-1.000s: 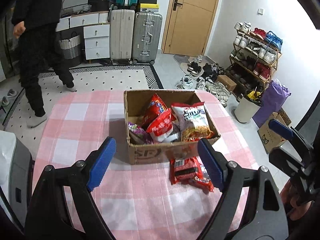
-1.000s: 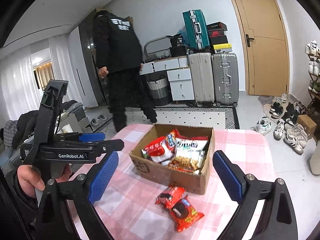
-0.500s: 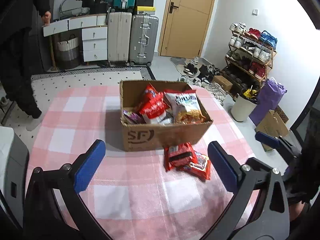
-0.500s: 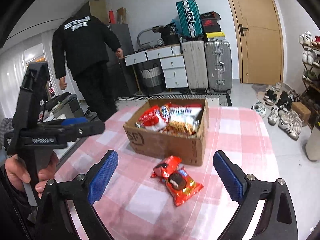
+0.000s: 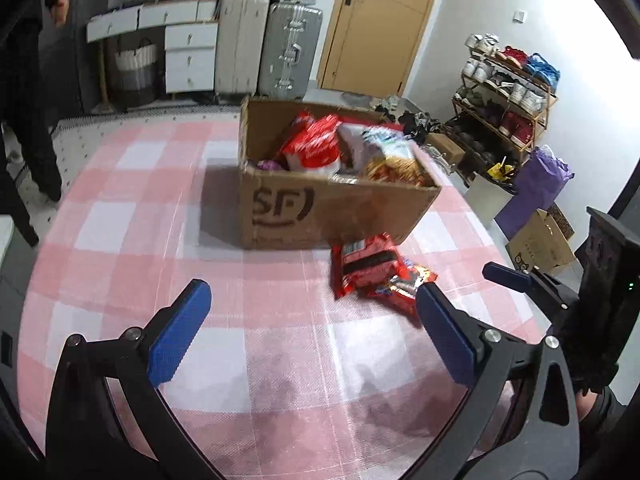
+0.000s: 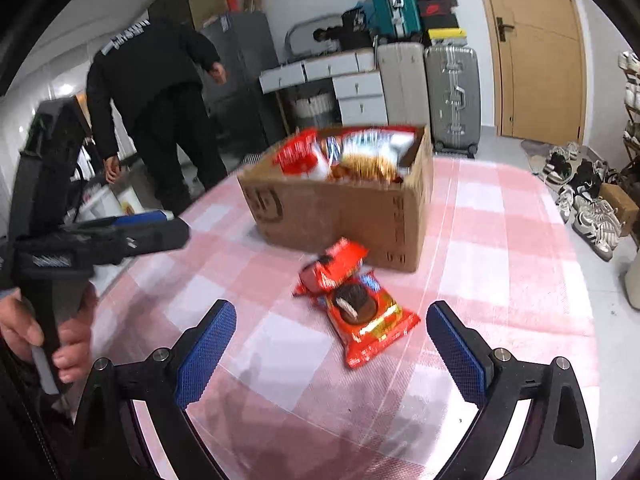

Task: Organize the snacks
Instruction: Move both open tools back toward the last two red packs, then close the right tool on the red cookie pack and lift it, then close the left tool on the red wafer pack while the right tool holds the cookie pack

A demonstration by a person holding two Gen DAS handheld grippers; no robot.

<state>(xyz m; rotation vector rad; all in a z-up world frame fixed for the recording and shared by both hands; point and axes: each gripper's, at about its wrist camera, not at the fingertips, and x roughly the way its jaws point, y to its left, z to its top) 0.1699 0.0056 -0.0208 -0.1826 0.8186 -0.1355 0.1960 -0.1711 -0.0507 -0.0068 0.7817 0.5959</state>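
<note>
Right wrist view: both grippers wide and empty, nearing loose snack packets.

From the right gripper (image 6: 330, 344), jaws spread with nothing between them, the cookie packet (image 6: 366, 320) lies just ahead on the pink checked tablecloth (image 6: 500, 280), overlapping a second red packet (image 6: 338, 264) beside the snack-filled cardboard box (image 6: 332, 216). The left gripper (image 5: 308, 334) is equally wide and empty. Judged step: reaching for a loose packet; next, straddle it, close, lift it boxward.

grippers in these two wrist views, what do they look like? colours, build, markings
Both alike: the left gripper and right gripper have black angular frames with silver bolts and blue textured pads on the jaws. The left one's body carries white lettering, too blurred to read.
</note>
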